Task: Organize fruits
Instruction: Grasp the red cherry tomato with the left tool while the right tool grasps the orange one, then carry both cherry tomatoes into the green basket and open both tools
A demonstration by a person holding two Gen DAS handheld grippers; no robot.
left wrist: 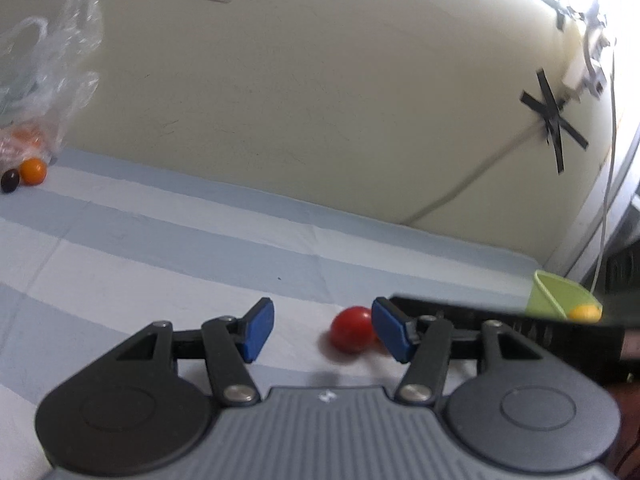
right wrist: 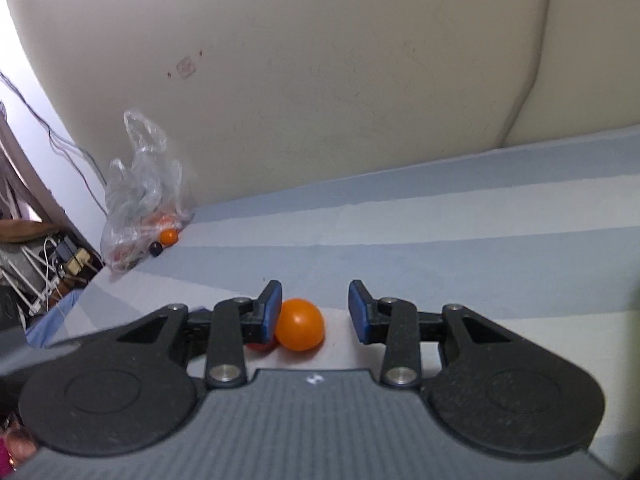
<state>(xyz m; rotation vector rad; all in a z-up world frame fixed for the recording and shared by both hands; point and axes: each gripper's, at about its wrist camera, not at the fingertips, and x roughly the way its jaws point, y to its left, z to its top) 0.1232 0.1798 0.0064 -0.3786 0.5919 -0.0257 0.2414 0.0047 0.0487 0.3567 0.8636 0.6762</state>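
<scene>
The left gripper (left wrist: 323,330) gapes with nothing gripped, one red fruit (left wrist: 352,328) just inside its right finger (left wrist: 390,330). The right gripper (right wrist: 314,312) also stands apart, one orange fruit (right wrist: 300,330) lying against its left finger (right wrist: 272,312), unclamped. Far left beyond the fingers, a plastic bag (right wrist: 140,196) stands beside two small fruits, one orange (right wrist: 168,236) and one dark (right wrist: 155,249); a green bowl (left wrist: 560,294) sits right, holding one yellow fruit (left wrist: 585,313).

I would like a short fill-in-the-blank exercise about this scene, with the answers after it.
1. The fruit beside the left gripper is ____ in colour.
2. The fruit between the open fingers of the right gripper is ____.
3. The clear plastic bag leans against the ____.
4. The yellow fruit lies in a ____ bowl.

Answers: red; orange; wall; green
</scene>
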